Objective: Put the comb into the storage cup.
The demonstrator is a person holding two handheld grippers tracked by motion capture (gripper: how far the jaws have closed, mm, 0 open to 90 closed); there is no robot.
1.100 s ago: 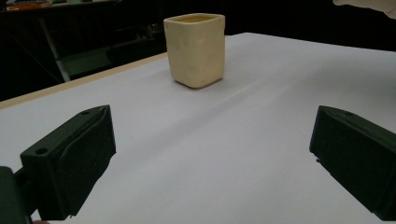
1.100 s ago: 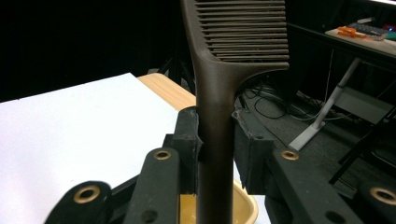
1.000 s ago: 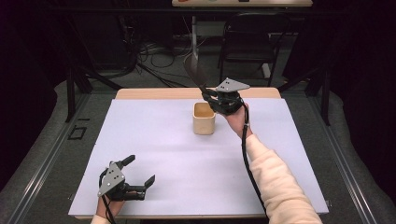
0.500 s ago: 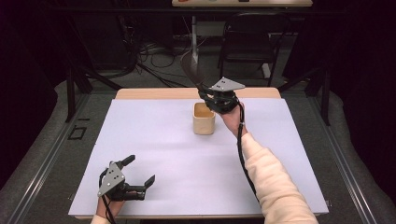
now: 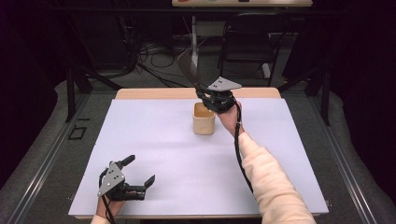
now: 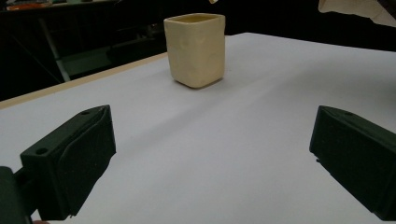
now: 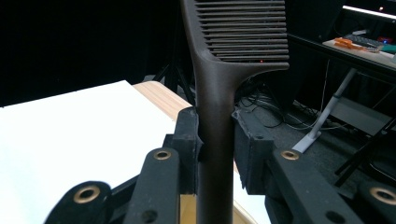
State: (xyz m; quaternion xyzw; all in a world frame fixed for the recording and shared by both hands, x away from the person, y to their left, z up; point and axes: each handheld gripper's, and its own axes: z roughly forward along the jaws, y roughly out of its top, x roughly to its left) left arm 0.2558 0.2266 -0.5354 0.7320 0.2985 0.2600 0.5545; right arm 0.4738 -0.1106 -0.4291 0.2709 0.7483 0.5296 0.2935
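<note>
Right gripper (image 5: 205,91) clamped on the handle of a dark brown comb (image 7: 219,70), held above the far table edge, just behind a cream square-sided cup (image 5: 204,119). Comb stands upright in the jaws: thick tapered handle, fine close-set teeth running off one side, matte finish. Left gripper (image 5: 138,171) rests low on the white table sheet (image 5: 154,140) near the front edge, jaws spread wide, nothing between them.

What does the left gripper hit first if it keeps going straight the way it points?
Likely the cream cup. The left gripper, jaws open, looks along bare white table with the cup ahead, slightly left of centre, so a dead-straight path might only graze it.
</note>
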